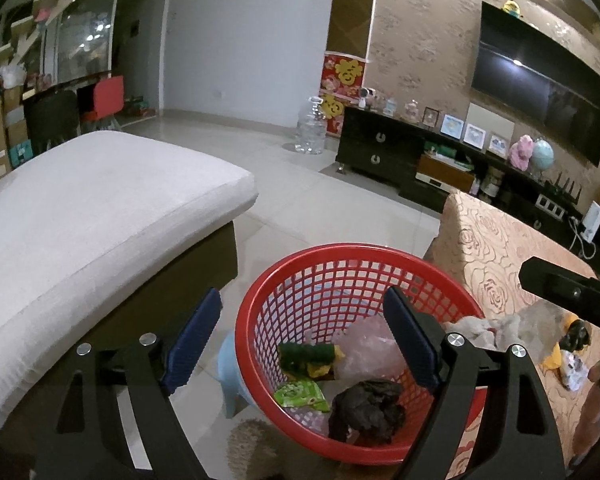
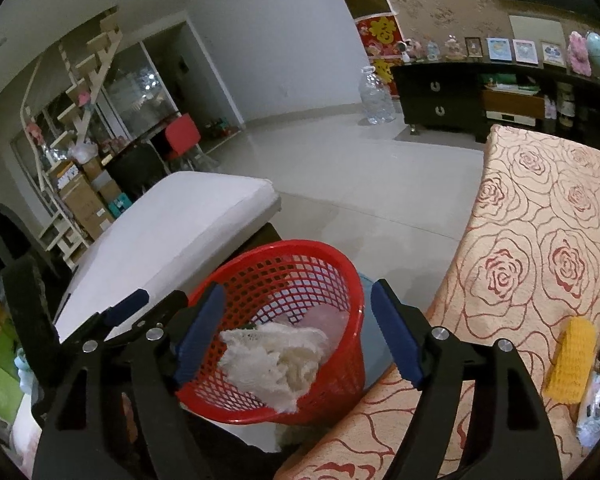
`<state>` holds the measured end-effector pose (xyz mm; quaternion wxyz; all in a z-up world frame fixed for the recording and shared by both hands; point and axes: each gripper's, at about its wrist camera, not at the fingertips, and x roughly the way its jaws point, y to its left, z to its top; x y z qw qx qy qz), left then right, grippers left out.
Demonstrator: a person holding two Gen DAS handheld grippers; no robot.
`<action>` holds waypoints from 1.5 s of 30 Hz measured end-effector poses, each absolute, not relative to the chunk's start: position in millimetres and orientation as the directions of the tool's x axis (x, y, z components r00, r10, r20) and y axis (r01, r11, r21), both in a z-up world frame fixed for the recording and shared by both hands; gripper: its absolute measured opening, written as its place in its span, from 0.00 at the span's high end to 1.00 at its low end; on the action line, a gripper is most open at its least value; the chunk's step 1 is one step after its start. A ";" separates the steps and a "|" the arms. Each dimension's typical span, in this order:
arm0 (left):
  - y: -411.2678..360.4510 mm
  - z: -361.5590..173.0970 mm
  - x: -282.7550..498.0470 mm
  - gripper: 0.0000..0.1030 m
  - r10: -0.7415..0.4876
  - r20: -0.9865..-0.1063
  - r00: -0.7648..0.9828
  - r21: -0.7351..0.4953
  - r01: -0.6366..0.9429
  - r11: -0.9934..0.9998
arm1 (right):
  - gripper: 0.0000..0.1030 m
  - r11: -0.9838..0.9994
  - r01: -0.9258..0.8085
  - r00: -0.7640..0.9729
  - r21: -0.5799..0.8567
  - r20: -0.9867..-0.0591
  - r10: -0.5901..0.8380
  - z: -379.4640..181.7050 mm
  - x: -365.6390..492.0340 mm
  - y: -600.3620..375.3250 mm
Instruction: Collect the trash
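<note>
Both grippers' jaws stand wide and empty: right gripper [image 2: 298,334] above the white mesh wad [image 2: 276,364] dropping into my near red plastic lattice basket [image 1: 300,264]. I'd lift clear, then fetch the yellow sponge [image 2: 572,364], right.

Pale glossy floor tiles [image 1: 260,160] run back to a plain white wall [image 1: 240,40]. On the right stands a wall with floral beige wallpaper [image 1: 420,32], carrying a dark television [image 1: 540,88] that reflects ceiling lights. Beneath it runs a low black cabinet [image 1: 376,148] lined with framed pictures [image 1: 474,134] and a small globe [image 1: 542,155]. A clear water jug [image 1: 311,126] sits on the floor beside a red festive hanging [image 1: 342,76]. At far left are stacked cardboard boxes [image 2: 88,204] and slanted shelving [image 2: 88,76].
</note>
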<state>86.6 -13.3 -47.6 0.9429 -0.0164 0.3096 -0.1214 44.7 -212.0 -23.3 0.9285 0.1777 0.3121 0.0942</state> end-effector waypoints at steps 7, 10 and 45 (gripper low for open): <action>-13.6 -48.1 86.4 0.22 -0.234 -0.582 0.779 -0.098 0.218 0.971 | 0.28 0.931 -0.049 0.759 0.363 -0.592 0.271 -44.6 56.2 -203.9; -12.3 -48.2 85.9 0.22 -0.237 -0.582 0.778 -0.106 0.216 0.970 | 0.28 0.938 -0.028 0.750 0.344 -0.613 0.247 -53.5 56.9 -204.1; -26.3 -49.8 80.5 0.22 -0.264 -0.577 0.773 -0.087 0.264 0.961 | 0.28 0.916 -0.013 0.773 0.402 -0.577 0.264 -59.3 27.9 -227.8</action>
